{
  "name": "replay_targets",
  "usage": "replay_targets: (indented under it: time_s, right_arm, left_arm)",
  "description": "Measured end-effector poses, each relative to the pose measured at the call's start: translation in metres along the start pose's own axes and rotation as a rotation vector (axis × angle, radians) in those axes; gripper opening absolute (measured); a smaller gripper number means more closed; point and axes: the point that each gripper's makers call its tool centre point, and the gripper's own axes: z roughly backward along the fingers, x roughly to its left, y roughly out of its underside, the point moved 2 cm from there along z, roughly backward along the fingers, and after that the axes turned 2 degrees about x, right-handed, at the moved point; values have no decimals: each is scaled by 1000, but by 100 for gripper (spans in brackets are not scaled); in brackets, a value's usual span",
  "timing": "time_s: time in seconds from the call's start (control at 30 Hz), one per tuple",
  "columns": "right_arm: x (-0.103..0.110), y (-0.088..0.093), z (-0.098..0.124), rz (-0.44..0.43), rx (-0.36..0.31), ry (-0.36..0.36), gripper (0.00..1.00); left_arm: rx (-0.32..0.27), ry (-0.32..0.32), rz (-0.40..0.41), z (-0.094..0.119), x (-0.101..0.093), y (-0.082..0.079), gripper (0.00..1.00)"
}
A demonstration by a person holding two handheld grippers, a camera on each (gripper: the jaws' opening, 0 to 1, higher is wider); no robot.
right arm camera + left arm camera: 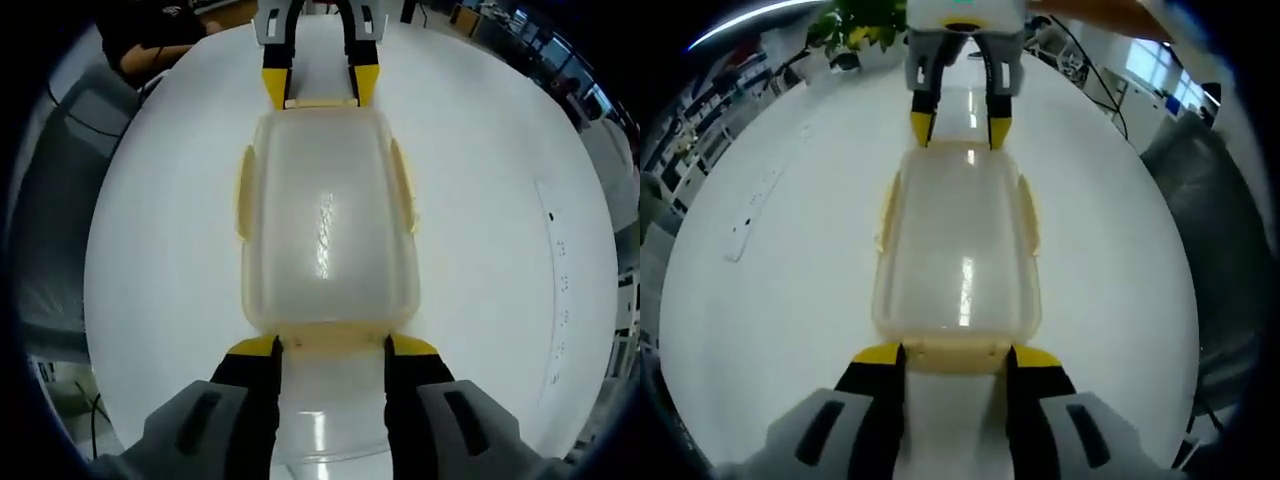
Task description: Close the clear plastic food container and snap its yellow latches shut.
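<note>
Here I am at a white round tabletop (770,300), with the clear plastic food container (958,245) lying lengthwise between my two grippers, lid on top. In the left gripper view, my left gripper (956,358) is at the near short end of the box, its yellow-tipped jaws spread either side of the yellow latch (956,352) there, tips right at the container's edge. The jaws are apart, about as wide as that latch, and I cannot tell whether they press on it. Across the box, my right gripper (961,128) faces me at the far end, its yellow tips touching the far rim.

Over to the right gripper view: same box (325,225), seen from the other end. My right gripper (330,348) has its jaws parted around the near end latch (330,340), tips level with the rim. The left gripper (320,88) sits at the far end with a pale latch strip between its tips. Yellow side latches (243,192) run along both long sides and look folded against the walls.

Beyond the tabletop there's a potted plant (855,25) and a white power strip (752,215) lying off to the left of the left gripper view, well apart from the box.
</note>
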Motion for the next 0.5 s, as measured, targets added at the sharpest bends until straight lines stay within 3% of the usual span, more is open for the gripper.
replay_targets:
  time_s: [0.27, 0.4, 0.5]
  right_arm:
    - [0, 1, 2, 28, -13, 44, 37]
    - [15, -3, 4, 33, -25, 5, 36]
    - [21, -7, 18, 35, -49, 12, 36]
  left_arm:
    - [28, -14, 69, 1, -5, 2, 33]
    - [75, 33, 97, 6, -21, 4, 33]
    - [65, 15, 92, 19, -26, 1, 33]
